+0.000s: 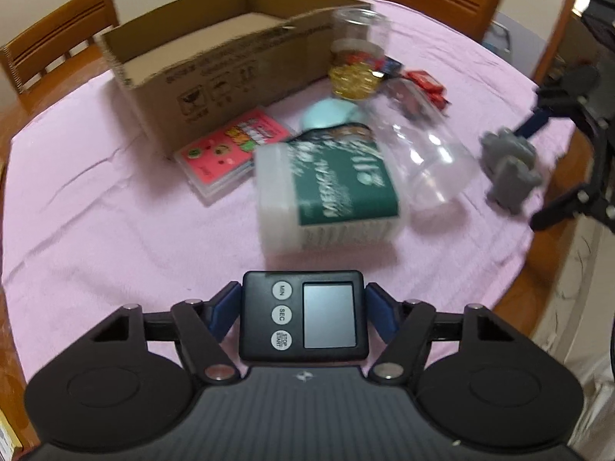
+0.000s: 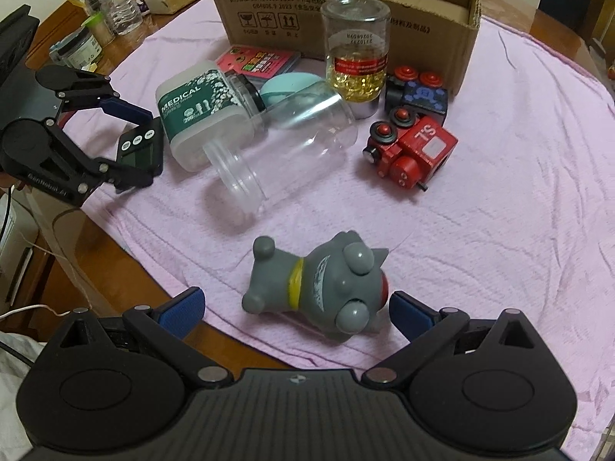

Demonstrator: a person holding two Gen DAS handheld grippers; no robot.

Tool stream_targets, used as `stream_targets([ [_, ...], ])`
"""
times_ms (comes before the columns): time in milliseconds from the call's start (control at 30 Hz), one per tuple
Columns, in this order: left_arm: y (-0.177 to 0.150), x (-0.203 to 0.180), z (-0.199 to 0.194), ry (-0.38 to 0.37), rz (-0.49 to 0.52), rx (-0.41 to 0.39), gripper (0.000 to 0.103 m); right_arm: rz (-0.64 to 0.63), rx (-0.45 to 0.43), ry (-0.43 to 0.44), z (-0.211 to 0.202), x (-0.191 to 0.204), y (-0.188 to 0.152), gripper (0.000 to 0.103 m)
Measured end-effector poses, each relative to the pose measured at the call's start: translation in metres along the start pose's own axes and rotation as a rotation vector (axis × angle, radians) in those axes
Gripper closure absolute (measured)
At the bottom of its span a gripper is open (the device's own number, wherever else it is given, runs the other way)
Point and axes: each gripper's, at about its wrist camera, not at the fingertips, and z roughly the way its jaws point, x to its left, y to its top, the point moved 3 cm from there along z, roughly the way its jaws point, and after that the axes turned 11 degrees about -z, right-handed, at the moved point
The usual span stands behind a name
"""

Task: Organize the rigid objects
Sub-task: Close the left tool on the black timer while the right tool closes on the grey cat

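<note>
1. Broadly, a round wooden table (image 2: pixel 96 265) carries a pink cloth (image 2: pixel 499 230), with wooden chairs (image 1: pixel 57 50) standing behind it.
2. An open cardboard box (image 1: pixel 200 77) stands at the far side of the cloth; nothing shows inside it.
3. A clear plastic jar (image 2: pixel 284 146) lies on its side near the middle, mouth toward the near edge, touching a white tub with a green "MEDICAL" label (image 2: pixel 196 111), also on its side.
4. An upright jar of golden capsules (image 2: pixel 355 53) stands just in front of the box, beside a pale teal round object (image 2: pixel 280 84) and a pink card pack (image 2: pixel 257 59).
5. A red toy train (image 2: pixel 411 150) and a black-and-blue toy block (image 2: pixel 419 96) lie to the right of the jars.
6. A grey cat figurine (image 2: pixel 323 288) lies on its side between the fingers of the right gripper (image 2: pixel 296 307), whose jaws stand wide, the right pad close to the toy's head and the left pad well apart from it.
7. The left gripper (image 1: pixel 301 315) has its blue pads pressed on both sides of a black digital timer (image 1: pixel 301 317), holding it above the near cloth.
</note>
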Motion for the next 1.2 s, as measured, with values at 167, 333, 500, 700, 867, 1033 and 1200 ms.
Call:
stream_targets([
  [167,0.001,0.004,-0.001,0.029,-0.068,-0.006,0.034,-0.004,-0.010,-0.024,0.002,-0.002,0.004,0.000],
  [333,-0.005,0.002,-0.002,0.048,-0.079,-0.007,0.029,-0.017,-0.014,-0.047,0.007,0.001,0.007,0.000],
  [500,-0.007,0.000,-0.003,0.059,-0.105,-0.011,0.029,-0.051,-0.005,-0.100,0.013,0.005,0.010,0.000],
  [700,-0.005,-0.001,-0.003,0.071,-0.122,0.000,0.030,-0.024,0.001,-0.121,0.016,0.003,0.012,0.009],
  [867,-0.003,-0.001,-0.002,0.077,-0.138,0.011,0.032,0.004,0.005,-0.149,0.015,0.002,0.013,0.019],
  [1033,-0.003,0.000,-0.002,0.081,-0.144,0.017,0.034,0.024,0.003,-0.159,0.014,0.002,0.014,0.025],
  [1200,-0.001,0.001,-0.005,0.064,-0.149,0.026,0.034,0.034,0.006,-0.165,0.013,0.002,0.015,0.026],
])
